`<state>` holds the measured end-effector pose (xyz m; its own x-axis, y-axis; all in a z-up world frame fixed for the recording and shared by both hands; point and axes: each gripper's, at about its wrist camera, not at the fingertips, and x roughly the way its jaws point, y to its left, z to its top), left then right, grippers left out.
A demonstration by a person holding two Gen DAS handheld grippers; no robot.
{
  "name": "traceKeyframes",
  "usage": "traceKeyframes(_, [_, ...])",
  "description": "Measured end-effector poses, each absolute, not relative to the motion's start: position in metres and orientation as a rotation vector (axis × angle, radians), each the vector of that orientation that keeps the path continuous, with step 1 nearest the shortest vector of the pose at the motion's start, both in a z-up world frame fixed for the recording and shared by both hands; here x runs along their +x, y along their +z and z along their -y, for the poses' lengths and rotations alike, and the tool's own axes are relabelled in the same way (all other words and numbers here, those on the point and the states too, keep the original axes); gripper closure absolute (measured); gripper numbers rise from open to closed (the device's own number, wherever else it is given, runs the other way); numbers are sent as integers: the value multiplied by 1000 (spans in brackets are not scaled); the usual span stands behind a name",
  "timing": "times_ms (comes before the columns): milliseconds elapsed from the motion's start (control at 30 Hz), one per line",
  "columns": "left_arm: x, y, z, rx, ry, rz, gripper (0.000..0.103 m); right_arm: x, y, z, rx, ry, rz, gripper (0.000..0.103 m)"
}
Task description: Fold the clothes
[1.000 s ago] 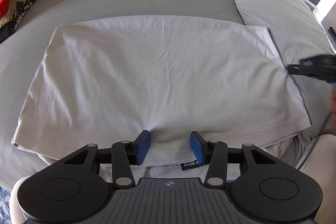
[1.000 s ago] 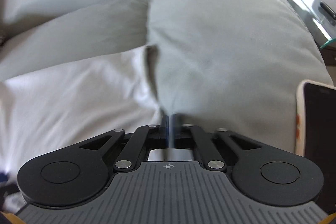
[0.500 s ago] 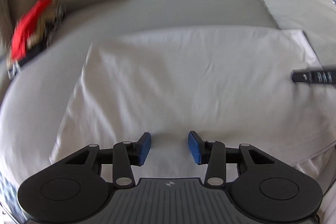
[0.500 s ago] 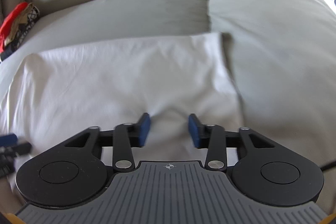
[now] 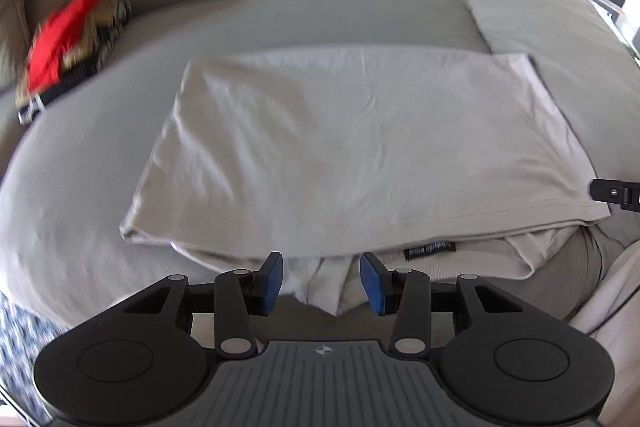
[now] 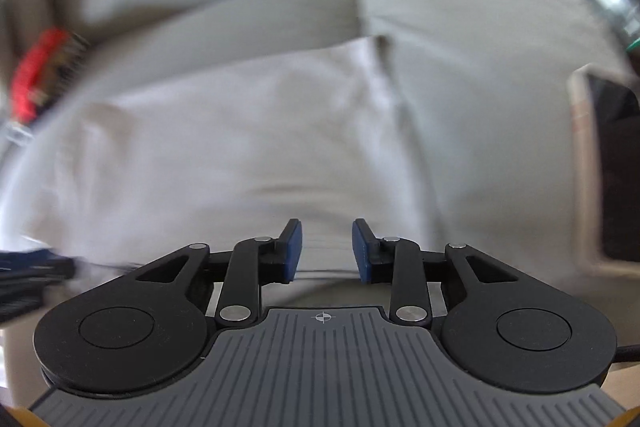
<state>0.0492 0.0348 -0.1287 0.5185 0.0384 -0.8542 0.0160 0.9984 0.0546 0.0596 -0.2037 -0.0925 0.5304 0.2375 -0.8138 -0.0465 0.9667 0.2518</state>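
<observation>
Blurred and cut-off parts on a sofa

Right wrist view is motion-blurred throughout. The phone (image 6: 612, 167) is cut by the right edge; the far-left clothes pile (image 5: 68, 43) is smeared, its items unclear.

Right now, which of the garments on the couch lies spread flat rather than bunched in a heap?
The pale beige shirt, folded over and spread flat on the seat cushion before the left gripper. The red and patterned clothes lie bunched far left against the armrest.

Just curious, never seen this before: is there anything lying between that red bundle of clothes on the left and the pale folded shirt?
Nothing: in the left wrist view only bare grey sofa cushion separates the red bundle from the folded shirt.
</observation>
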Motion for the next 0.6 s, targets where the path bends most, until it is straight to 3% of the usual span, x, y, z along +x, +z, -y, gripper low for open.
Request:
traceKeyframes(167, [69,-135,-27,87,36,-954,61,75,-111,184,240,188,-991,68])
traceKeyframes(233, [79,-147,-20,142,50,-943,61,85,-121,177,205,201,-1032,61])
traceKeyframes(467, [68,-158,-15,183,64,-1008,61,63,-121,190,179,194,-1157,60])
traceKeyframes(600, [51,-152,-18,101,-2,-1127,61,34,-125,210,348,211,-1240,58])
